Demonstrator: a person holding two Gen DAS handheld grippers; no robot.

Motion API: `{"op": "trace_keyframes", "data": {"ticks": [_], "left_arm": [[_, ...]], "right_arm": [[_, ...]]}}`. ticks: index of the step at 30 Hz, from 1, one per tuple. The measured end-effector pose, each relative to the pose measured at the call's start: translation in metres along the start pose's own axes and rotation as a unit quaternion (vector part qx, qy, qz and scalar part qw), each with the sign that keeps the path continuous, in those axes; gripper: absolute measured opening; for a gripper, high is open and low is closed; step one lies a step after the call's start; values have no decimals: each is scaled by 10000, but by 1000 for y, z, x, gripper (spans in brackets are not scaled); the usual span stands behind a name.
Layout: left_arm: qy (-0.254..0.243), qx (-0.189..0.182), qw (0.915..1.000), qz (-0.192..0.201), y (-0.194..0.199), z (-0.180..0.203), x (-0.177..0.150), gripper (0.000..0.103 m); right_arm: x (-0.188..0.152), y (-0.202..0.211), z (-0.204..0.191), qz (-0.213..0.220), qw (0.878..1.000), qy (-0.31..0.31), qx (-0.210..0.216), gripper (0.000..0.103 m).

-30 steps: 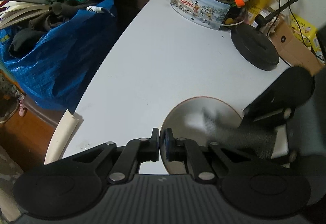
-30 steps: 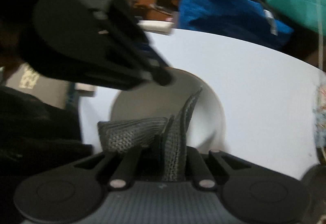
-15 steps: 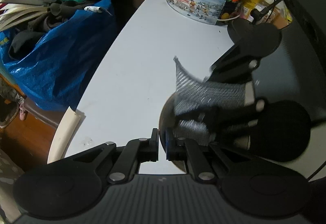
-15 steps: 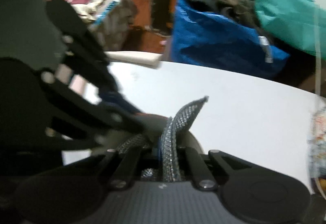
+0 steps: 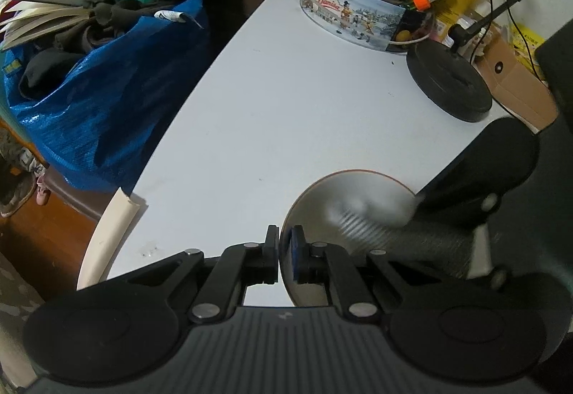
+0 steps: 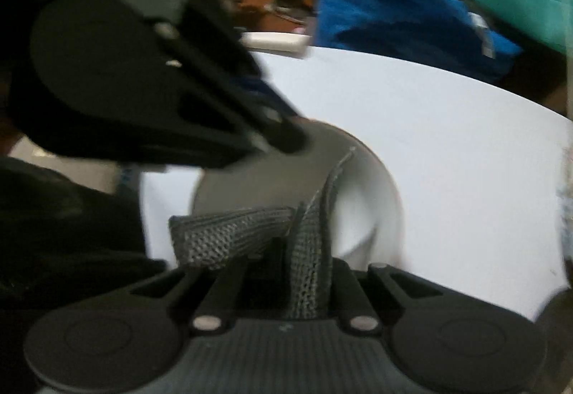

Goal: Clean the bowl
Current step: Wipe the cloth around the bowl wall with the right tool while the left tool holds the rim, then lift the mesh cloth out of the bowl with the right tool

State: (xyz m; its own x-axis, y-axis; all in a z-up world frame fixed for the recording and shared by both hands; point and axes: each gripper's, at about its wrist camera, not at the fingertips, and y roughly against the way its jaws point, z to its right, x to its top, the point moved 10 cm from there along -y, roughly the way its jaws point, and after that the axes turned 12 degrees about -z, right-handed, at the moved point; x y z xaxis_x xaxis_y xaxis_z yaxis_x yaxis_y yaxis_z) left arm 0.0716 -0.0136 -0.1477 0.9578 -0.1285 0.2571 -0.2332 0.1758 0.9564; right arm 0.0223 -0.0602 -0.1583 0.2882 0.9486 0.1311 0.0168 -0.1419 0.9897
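While the bowl (image 5: 358, 193) is sitting on the white table (image 5: 304, 100) near its front edge, the left gripper (image 5: 284, 252) is pinching the bowl's near rim, its jaws closed on that thin wall. The right gripper (image 6: 286, 251) is clamping a grey mesh cloth (image 6: 232, 233) and pressing it down into the bowl's pale inside; the cloth is blurring in the left wrist view, where it is lying across the bowl's right half. Beyond the bowl, a round biscuit tin (image 5: 361, 18) is standing at the far edge of the table, and a black disc base (image 5: 447, 82) is resting to its right. A blue bag (image 5: 89, 115) is slumping beside the table's left side.
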Motion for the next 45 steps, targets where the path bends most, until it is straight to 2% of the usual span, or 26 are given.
{"op": "trace_keyframes", "data": {"ticks": [3, 5, 9, 16, 31, 35, 40, 45], "left_arm": [[-60, -2, 10000, -38, 1, -1, -2, 5], [-110, 16, 9999, -73, 0, 0, -4, 5], [-82, -9, 9999, -81, 0, 0, -8, 5], [88, 17, 10000, -12, -1, -2, -5, 5], [200, 127, 9997, 90, -4, -4, 7, 5], [296, 168, 9993, 140, -4, -6, 9, 5], [469, 208, 9985, 175, -2, -14, 7, 5], [647, 211, 9975, 203, 0, -22, 1, 5]], "right_arm": [[12, -1, 0, 140, 9999, 36, 41, 6], [22, 3, 10, 325, 9994, -6, -138, 5], [27, 8, 32, 414, 9981, -260, -385, 5], [4, 14, 51, 196, 9948, -748, -658, 3], [-8, 19, 43, 48, 9932, -973, -635, 4], [-7, 16, 37, 63, 9935, -981, -572, 6], [-6, 25, 29, 393, 9915, -1229, -179, 5], [-19, 59, 45, 983, 9771, -1878, 167, 5]]}}
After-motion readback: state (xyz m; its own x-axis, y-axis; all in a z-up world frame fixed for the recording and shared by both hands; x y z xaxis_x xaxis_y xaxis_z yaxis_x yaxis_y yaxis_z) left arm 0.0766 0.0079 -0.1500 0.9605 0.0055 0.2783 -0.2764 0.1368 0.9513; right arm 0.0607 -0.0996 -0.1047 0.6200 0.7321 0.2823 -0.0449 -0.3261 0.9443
